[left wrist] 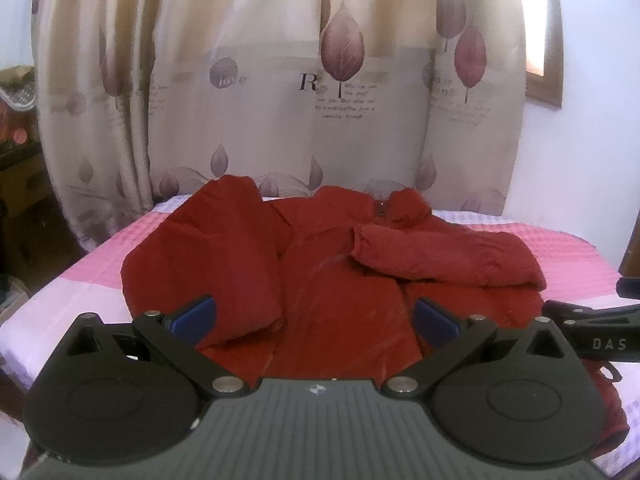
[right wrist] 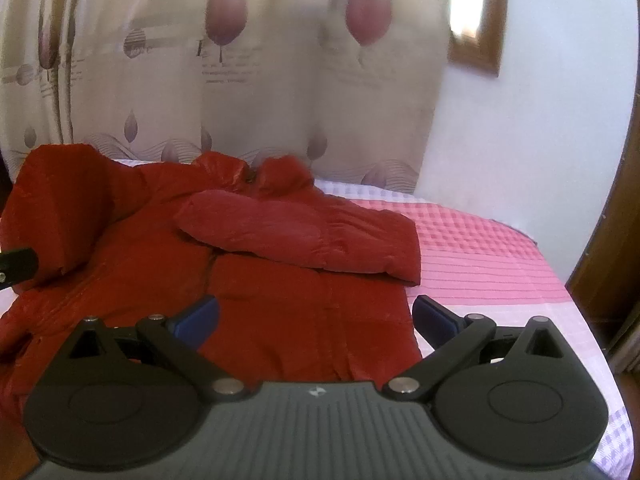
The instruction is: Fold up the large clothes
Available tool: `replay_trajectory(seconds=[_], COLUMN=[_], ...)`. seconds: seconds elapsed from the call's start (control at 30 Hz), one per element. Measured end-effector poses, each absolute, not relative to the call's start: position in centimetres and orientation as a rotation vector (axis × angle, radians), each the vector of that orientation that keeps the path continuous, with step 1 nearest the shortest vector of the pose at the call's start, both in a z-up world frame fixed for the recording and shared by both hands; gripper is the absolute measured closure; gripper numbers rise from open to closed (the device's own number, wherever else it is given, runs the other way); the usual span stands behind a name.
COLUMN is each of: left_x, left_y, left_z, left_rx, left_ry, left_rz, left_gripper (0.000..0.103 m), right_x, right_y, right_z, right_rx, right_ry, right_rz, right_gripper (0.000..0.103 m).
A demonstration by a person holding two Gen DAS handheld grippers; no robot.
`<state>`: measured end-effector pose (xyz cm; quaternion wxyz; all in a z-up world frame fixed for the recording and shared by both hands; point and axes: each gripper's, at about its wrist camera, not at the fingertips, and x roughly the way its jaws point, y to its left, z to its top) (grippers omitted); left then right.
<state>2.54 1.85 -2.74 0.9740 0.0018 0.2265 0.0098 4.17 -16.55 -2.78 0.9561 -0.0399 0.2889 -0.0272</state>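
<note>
While my left gripper (left wrist: 314, 320) and right gripper (right wrist: 316, 320) gape empty, the puffy red quilted jacket (left wrist: 332, 280) lies, seemingly zipped, on the pink-and-white checked bedspread (right wrist: 480, 264).

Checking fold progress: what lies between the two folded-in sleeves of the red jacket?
In the left wrist view, only the jacket's own front panel lies between the left sleeve and right sleeve; both grippers, left and right, are open.

Bare bedspread (right wrist: 480, 264) R of red jacket (right wrist: 280, 280): free passage. Curtain (left wrist: 280, 80) blocks far side; folded sleeve (right wrist: 304, 236) raised obstacle.
</note>
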Motion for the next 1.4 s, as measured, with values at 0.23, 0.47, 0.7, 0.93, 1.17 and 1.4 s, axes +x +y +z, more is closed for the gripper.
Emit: replay_trajectory(seconds=[0.23, 0.47, 0.7, 0.93, 1.17, 1.4], left_x=[2.9, 3.0, 1.5, 3.6, 8.3, 15.4], left_y=[2.2, 3.0, 10.9, 16.4, 20.3, 27.9], left_z=[-3.1, -4.3, -7.1, -6.3, -5.6, -8.4], left_rx=[0.005, 0.044, -0.032, -0.019, -0.041, -0.232], left_ry=[0.48, 0.497, 0.491, 0.473, 0.379, 0.542], left_rz=[0.03, 0.043, 0.079, 0.108, 0.166, -0.078], left_gripper=[0.0, 0.0, 0.0, 0.0, 0.0, 0.0], right_x=[4.1, 4.0, 4.0, 4.8, 5.1, 5.2], right_y=[-15.7, -15.2, -15.4, -14.6, -13.6, -13.8], right_z=[-3.1, -3.4, -4.1, -5.4, -6.3, -7.1], right_rx=[-0.093, -0.09, -0.088, -0.099, -0.136, -0.13], right_ry=[0.595, 0.605, 0.629, 0.662, 0.683, 0.709], right_rz=[-0.037, -0.017, -0.015, 0.001, 0.021, 0.007], right_gripper=[0.0, 0.0, 0.0, 0.0, 0.0, 0.0])
